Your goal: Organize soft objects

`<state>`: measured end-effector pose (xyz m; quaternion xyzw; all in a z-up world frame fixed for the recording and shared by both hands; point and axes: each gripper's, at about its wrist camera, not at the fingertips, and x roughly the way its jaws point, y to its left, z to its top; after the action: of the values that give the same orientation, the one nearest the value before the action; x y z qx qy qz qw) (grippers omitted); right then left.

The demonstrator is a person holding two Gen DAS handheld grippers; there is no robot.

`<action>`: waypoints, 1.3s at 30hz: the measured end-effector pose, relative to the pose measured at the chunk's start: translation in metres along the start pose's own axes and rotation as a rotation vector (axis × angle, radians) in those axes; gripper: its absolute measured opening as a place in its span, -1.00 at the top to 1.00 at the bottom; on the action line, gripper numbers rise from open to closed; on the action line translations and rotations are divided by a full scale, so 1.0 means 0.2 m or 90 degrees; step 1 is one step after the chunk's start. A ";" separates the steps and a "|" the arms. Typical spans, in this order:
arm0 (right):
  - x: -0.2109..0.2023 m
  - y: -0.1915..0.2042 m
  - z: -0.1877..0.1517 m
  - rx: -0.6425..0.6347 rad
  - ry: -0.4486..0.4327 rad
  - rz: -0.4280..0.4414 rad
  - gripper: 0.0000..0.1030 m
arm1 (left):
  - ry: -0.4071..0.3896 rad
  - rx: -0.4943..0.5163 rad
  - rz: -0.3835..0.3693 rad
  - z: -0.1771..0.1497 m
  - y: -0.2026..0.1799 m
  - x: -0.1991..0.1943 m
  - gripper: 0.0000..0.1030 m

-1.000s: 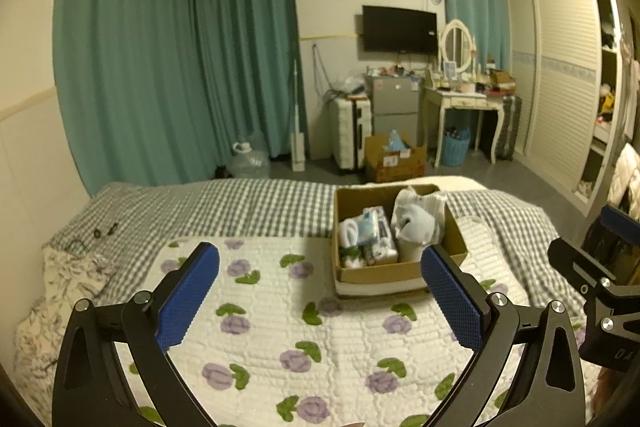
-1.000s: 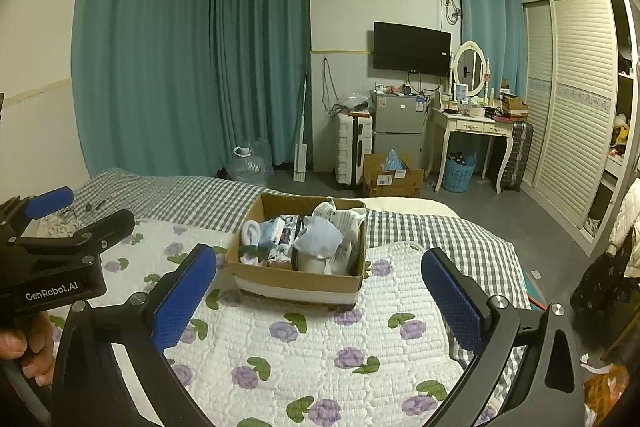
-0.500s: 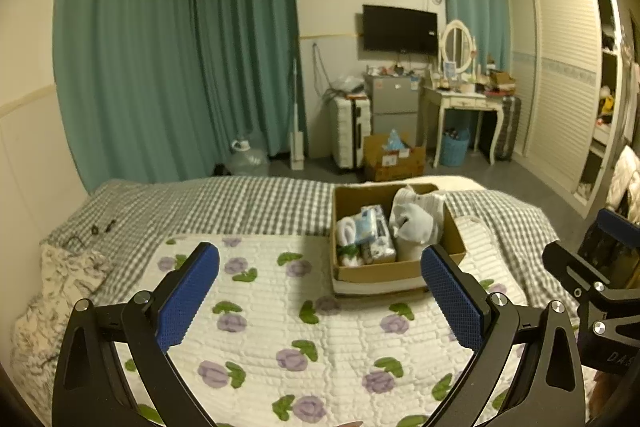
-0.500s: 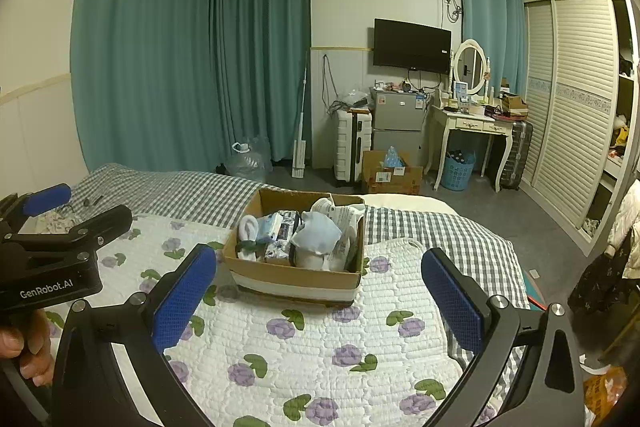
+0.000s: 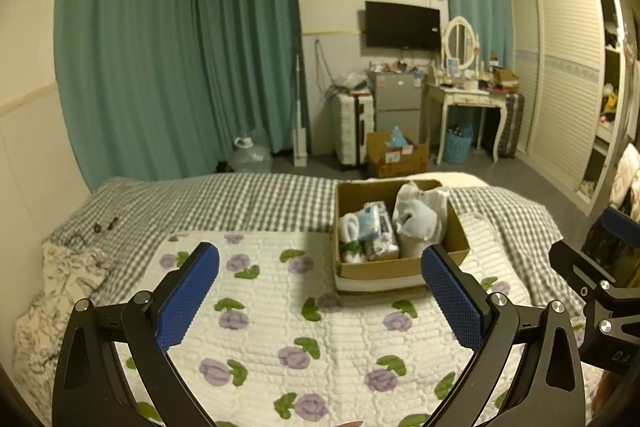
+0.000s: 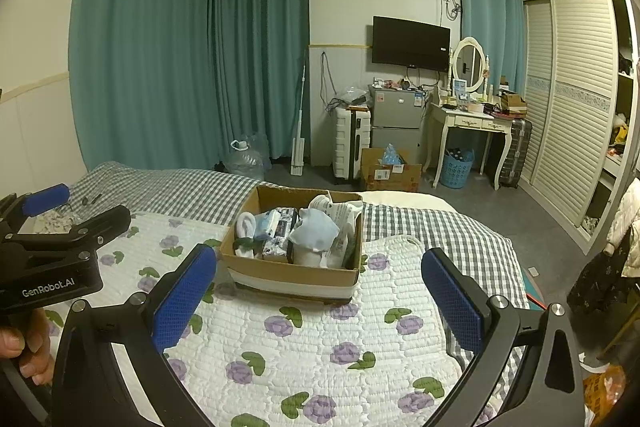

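Note:
A cardboard box sits on the flowered white quilt of the bed. It holds several soft things: rolled white socks, tissue packs, a light blue cloth bundle. My left gripper is open and empty, short of the box. My right gripper is open and empty, also short of the box. Each gripper shows at the edge of the other's view.
A grey checked blanket covers the far part of the bed. A patterned pillow lies at the left. Beyond the bed stand a suitcase, a small fridge, a floor box, a dressing table and a wardrobe.
Both grippers have drawn back and risen slightly, so the box sits a little farther away. Both stay open and empty.

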<state>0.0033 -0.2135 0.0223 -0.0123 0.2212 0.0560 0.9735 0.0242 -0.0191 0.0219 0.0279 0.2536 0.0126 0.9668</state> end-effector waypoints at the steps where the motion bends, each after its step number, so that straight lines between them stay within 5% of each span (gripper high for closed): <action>1: 0.00 0.00 0.00 0.000 0.001 0.000 -1.00 | 0.001 -0.001 0.000 0.00 0.00 0.00 -1.00; 39: 0.01 -0.03 -0.01 0.012 0.018 -0.012 -1.00 | 0.013 -0.012 -0.007 -0.04 -0.03 0.01 -1.00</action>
<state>0.0044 -0.2187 0.0187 -0.0056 0.2354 0.0444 0.9709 0.0213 -0.0245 0.0140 0.0171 0.2631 0.0102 0.9646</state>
